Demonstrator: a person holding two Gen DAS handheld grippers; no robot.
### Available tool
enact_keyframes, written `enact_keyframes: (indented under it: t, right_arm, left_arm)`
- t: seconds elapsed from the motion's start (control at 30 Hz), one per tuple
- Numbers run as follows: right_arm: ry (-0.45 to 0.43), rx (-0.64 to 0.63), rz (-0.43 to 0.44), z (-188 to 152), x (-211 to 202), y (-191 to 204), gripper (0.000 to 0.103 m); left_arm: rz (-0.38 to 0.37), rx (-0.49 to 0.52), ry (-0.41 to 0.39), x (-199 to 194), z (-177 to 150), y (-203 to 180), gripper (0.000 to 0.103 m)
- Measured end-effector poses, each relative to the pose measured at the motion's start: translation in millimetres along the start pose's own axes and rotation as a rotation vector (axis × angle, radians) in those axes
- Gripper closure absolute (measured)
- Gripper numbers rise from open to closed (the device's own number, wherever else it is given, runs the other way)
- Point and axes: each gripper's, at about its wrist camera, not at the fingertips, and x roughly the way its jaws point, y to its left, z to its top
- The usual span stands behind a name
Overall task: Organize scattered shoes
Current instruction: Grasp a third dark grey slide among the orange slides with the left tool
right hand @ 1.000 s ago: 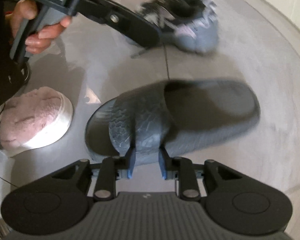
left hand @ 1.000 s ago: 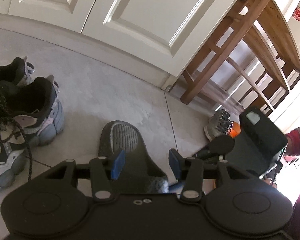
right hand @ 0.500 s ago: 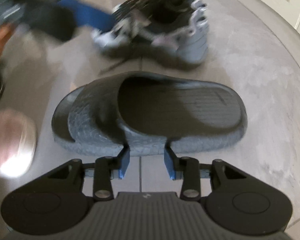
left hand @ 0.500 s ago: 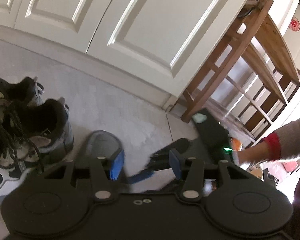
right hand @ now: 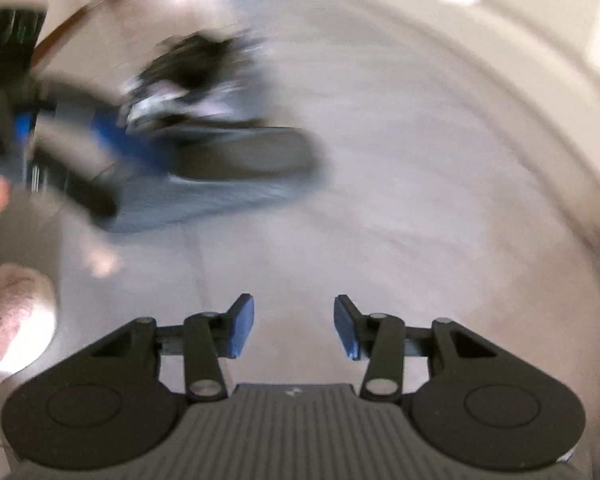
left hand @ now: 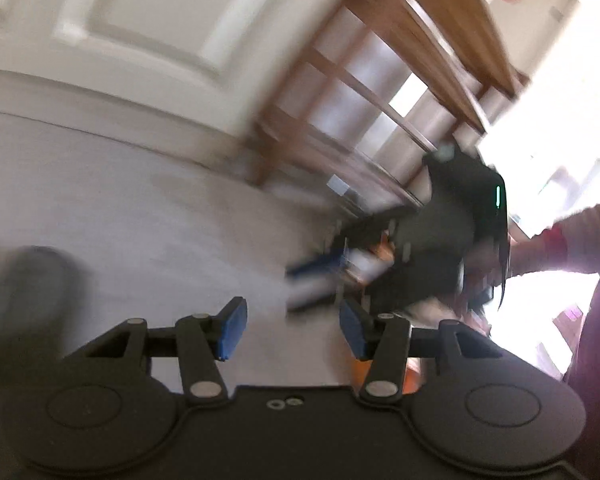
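Wooden bench [left hand: 432,60] fills one view; grey slide [right hand: 220,176] the other.

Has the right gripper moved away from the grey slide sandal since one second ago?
Yes. The right gripper then clasped the grey slide sandal; now it is open over bare floor, the sandal lying farther ahead and to the left.

I saw a white panelled door [left hand: 148,40] beside a wooden bench [left hand: 420,52] standing on the grey floor [left hand: 148,208].
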Motion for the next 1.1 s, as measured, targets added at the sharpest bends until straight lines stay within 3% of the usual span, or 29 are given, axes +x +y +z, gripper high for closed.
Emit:
enact_keyframes:
  t: [0.13, 0.2, 0.3, 0.4, 0.47, 0.6, 0.77, 0.87, 1.0, 1.1]
  right_arm:
    - [-0.033, 0.28, -0.221, -61, -82, -45, 0.058]
    - [-0.025, 0.418, -0.312, -98, -119, -54, 0.065]
    - [-0.016, 0.548, -0.384, -137, -153, -47, 0.065]
    - [0.026, 0.687, -0.392, -181, -175, -30, 0.065]
    - [0.064, 0.78, -0.341, -209, -177, -7, 0.064]
    - [0.13, 0.811, -0.302, -226, -167, 12, 0.064]
    - [0.143, 0.812, -0.313, -235, -186, 24, 0.064]
    - [0.17, 0.824, -0.356, -250, -195, 24, 0.064]
    - [0.181, 0.86, -0.388, -263, -203, 19, 0.064]
    - [0.178, 0.844, -0.41, -268, -206, 24, 0.063]
  left_arm:
    - [-0.216, 0.125, 0.173, 77, 10, -31, 0.054]
    - [-0.293, 0.163, 0.232, 105, 11, -42, 0.055]
    - [-0.394, 0.212, 0.305, 150, 16, -64, 0.055]
    - [-0.458, 0.241, 0.325, 177, 17, -79, 0.053]
    - [-0.476, 0.26, 0.332, 187, 12, -85, 0.053]
    - [-0.528, 0.275, 0.399, 209, 3, -90, 0.053]
    - [-0.53, 0.257, 0.46, 229, 4, -99, 0.053]
    - [-0.481, 0.232, 0.523, 255, 7, -121, 0.055]
    - [-0.292, 0.293, 0.635, 296, 0, -158, 0.055]
    - [-0.224, 0.247, 0.736, 319, -8, -160, 0.055]
